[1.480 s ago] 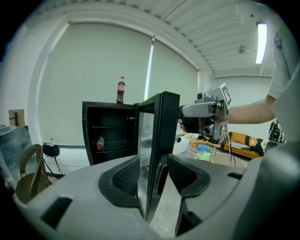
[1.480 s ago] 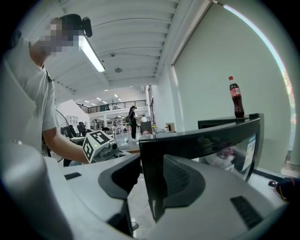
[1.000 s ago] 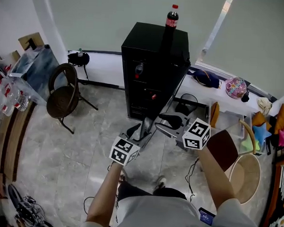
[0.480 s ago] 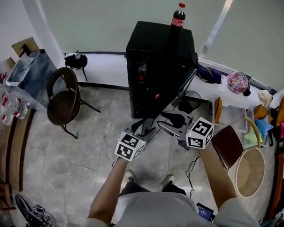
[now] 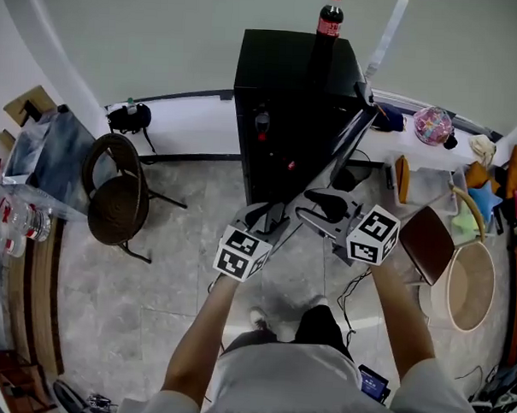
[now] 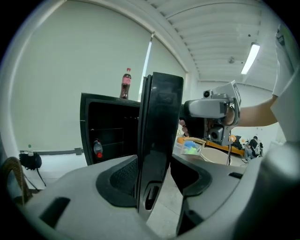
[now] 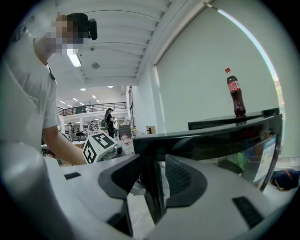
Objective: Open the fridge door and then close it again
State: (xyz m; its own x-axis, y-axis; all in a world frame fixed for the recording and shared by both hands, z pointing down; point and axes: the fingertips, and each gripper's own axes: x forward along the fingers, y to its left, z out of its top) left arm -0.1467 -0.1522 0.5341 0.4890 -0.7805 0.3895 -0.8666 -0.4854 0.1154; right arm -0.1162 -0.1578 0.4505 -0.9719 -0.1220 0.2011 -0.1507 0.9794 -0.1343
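My left gripper [image 5: 269, 221] has the free edge of the fridge door [image 5: 348, 152] between its jaws. They have just been closing a little, but they are still loose. One pad is at the door and the other has a gap. My right gripper [image 5: 320, 206] is just beside it and squeezes the same edge tight. The door stands straight up and down, tall and thin. It is swung open and sticks out toward me from the right side of the black fridge [image 5: 285, 78]. Inside sits a small bottle [image 6: 98, 149]. On top stands a dark bottle [image 5: 329, 16] with a red cap.
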